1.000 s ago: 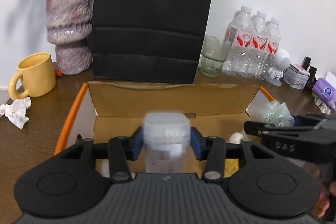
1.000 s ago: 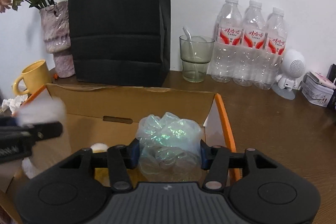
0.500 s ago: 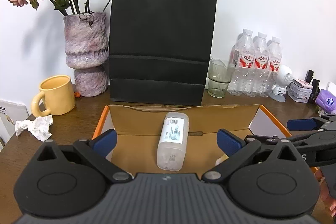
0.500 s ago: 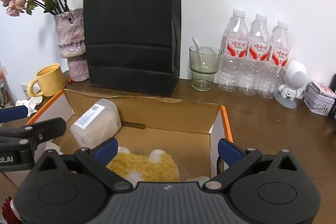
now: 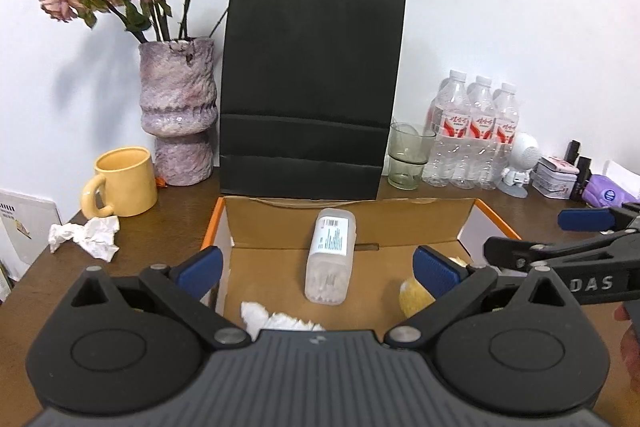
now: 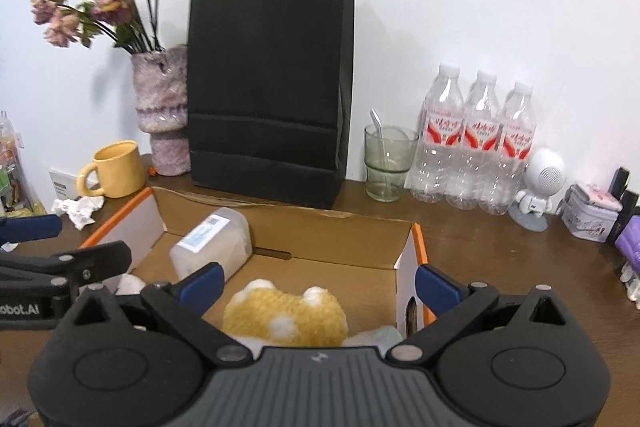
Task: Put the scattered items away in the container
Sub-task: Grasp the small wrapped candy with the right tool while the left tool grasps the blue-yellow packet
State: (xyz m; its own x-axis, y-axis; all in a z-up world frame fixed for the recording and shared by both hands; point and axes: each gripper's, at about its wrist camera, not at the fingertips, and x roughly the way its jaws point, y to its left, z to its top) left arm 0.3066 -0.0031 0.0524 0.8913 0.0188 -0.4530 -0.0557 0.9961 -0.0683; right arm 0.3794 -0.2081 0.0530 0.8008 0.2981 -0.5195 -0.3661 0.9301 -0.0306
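Note:
An open cardboard box [image 5: 344, 215] with orange edges sits on the wooden table; it also shows in the right wrist view [image 6: 340, 231]. Inside lie a clear plastic container with a white label [image 5: 330, 259] [image 6: 212, 243], a yellow and white plush [image 6: 284, 319] [image 5: 414, 295] and white crumpled tissue [image 5: 280, 319]. My left gripper [image 5: 318, 267] is open and empty above the near side of the box. My right gripper [image 6: 318, 281] is open and empty above the box's right part. The right gripper's fingers [image 5: 560, 251] show at the right of the left wrist view.
A crumpled tissue [image 5: 86, 237] lies on the table left of the box, by a yellow mug [image 5: 122, 183]. Behind the box stand a black paper bag [image 5: 310, 95], a vase of dried flowers [image 5: 180, 111], a glass [image 5: 408, 157] and water bottles [image 5: 474, 139]. Small items crowd the far right.
Both grippers opened and drew back and up from the box. The container left my left gripper and lies in the box; the iridescent plastic wad left my right gripper and is out of sight.

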